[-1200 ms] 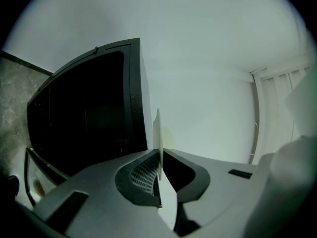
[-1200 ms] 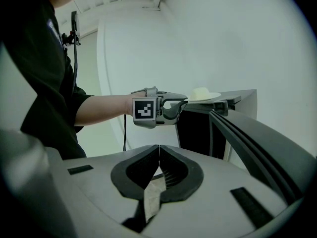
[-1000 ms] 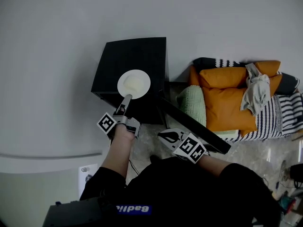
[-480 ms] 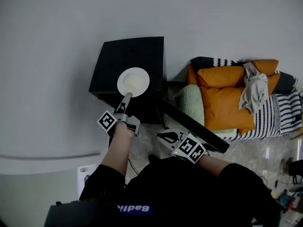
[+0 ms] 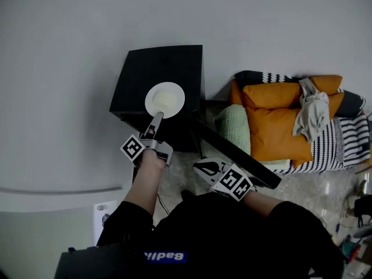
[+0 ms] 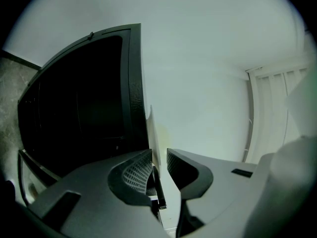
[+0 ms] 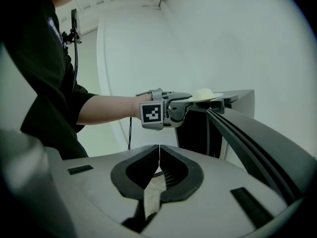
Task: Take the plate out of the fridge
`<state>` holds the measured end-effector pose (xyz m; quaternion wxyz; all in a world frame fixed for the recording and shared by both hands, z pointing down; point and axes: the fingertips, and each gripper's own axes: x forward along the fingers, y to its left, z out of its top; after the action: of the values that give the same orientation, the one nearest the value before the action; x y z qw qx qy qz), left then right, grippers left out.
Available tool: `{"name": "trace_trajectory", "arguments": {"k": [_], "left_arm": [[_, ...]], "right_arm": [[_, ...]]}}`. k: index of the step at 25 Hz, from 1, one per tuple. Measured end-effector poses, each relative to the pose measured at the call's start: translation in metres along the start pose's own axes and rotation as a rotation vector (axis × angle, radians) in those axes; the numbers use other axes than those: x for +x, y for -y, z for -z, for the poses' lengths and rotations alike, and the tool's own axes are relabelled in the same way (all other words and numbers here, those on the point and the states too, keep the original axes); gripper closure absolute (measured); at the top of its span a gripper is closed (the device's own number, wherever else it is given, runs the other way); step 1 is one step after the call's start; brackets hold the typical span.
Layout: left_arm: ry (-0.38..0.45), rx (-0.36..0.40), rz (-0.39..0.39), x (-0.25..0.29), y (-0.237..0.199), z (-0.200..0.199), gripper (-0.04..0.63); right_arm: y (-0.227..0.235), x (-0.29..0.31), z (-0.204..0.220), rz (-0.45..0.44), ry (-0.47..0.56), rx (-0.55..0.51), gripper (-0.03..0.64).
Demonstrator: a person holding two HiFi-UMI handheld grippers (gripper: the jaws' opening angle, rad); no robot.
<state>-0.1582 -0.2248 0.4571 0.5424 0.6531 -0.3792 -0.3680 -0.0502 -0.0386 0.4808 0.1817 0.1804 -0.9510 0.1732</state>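
Left gripper [image 5: 158, 116], in the head view, reached up to the near rim of the white plate [image 5: 165, 100], which lay on top of the small black fridge [image 5: 157, 68], at the front edge of that top and about midway along it. The fridge door [image 5: 238, 156] stood swung open to the right, and the right gripper [image 5: 199, 167] hung low just beside it, apart from the plate. In the left gripper view the jaws were opening: the plate's thin rim [image 6: 154, 133] stood edge-on in the gap, close against one pad [image 6: 141, 170] and clear of the other, so the pinch looked let go. In the right gripper view the right gripper's jaws were pressed together on nothing, and past them the plate [image 7: 204, 94] showed resting flat on the fridge top with the left gripper at its rim. I judge the plate already out of the fridge and the step in hand to be the release; the next move would call for drawing the left gripper straight back off the rim without dragging the plate over the front edge.
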Motion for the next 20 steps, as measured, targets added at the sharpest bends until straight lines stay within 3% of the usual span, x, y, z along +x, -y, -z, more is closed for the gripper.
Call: {"name": "trace_trajectory", "arguments": {"k": [20], "left_arm": [[-0.054, -0.009, -0.004, -0.010, -0.009, 0.010, 0.491]], "right_arm": [[0.005, 0.001, 0.004, 0.004, -0.008, 0.003, 0.605]]}}
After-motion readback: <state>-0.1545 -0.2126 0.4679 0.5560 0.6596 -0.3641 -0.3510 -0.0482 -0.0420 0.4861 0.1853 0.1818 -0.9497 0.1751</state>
